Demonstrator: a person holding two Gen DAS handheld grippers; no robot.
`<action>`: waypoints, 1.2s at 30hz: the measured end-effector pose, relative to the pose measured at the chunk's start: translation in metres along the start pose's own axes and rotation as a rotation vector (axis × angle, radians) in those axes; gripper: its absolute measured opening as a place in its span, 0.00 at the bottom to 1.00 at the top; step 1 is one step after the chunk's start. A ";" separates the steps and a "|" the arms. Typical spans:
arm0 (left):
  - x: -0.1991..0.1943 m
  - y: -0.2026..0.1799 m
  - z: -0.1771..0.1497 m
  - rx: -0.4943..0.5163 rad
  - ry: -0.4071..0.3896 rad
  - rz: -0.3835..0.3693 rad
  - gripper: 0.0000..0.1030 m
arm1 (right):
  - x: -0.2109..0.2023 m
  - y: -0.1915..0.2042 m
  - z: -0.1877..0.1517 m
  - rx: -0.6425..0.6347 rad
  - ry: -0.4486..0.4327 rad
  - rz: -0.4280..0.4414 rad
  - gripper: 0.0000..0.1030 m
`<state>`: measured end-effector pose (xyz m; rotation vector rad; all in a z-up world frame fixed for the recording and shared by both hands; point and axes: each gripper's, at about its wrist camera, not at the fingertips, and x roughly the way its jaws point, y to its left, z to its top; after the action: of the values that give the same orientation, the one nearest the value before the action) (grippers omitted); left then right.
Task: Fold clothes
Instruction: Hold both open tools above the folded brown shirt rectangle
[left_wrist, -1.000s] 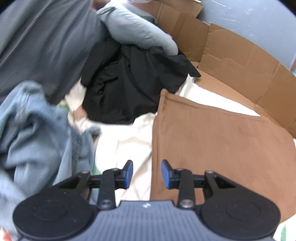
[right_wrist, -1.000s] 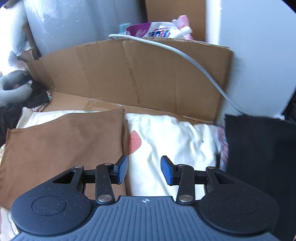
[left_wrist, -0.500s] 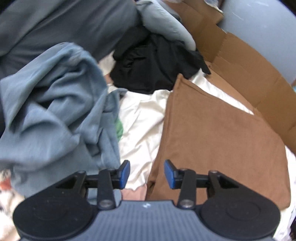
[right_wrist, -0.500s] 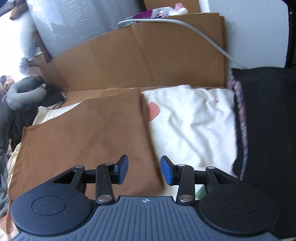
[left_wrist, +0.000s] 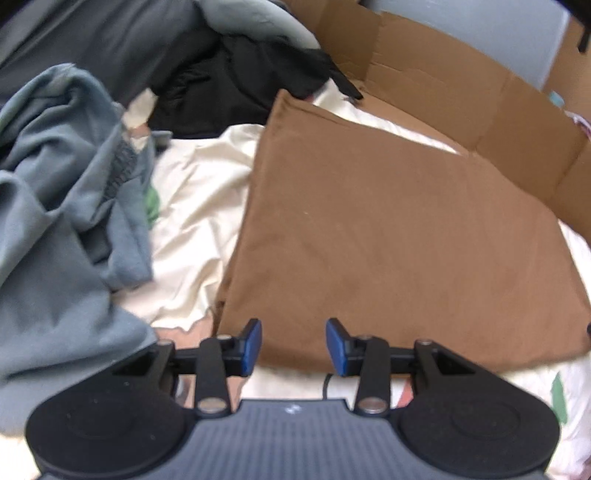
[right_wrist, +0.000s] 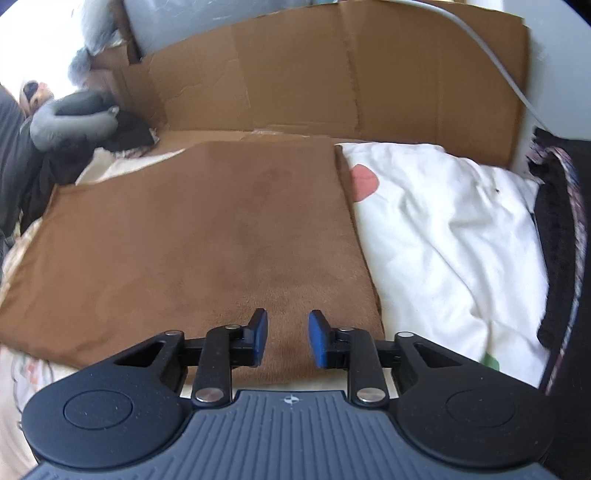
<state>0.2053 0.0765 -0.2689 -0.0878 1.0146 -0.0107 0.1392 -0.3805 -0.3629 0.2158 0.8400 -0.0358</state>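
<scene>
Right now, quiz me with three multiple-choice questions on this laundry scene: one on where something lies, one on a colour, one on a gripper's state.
1. Where is the crumpled blue-grey garment in the left wrist view?
A. left of the flat brown folded cloth
B. on top of it
C. right of it

2. What colour is the bedsheet right of the brown cloth in the right wrist view?
A. green
B. white
C. black

3. How is the right gripper?
A. shut on the brown cloth
B. open, holding nothing
C. shut on the bedsheet

Answers: 1 A, it is heaped beyond the cloth's left edge. 2 B, pale white fabric with a pink spot. 3 B, a gap shows between its blue pads.
</scene>
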 end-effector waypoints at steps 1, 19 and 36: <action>0.003 0.000 0.000 0.011 -0.006 0.003 0.40 | 0.002 0.001 -0.001 -0.002 -0.006 -0.011 0.30; -0.008 0.022 -0.020 -0.029 -0.014 0.128 0.33 | -0.010 -0.004 -0.017 -0.062 0.027 -0.065 0.22; -0.005 -0.093 -0.012 0.151 -0.095 -0.128 0.74 | -0.003 0.055 -0.009 -0.114 0.032 0.067 0.25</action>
<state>0.1955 -0.0168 -0.2642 -0.0152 0.9087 -0.1979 0.1370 -0.3255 -0.3564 0.1371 0.8632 0.0786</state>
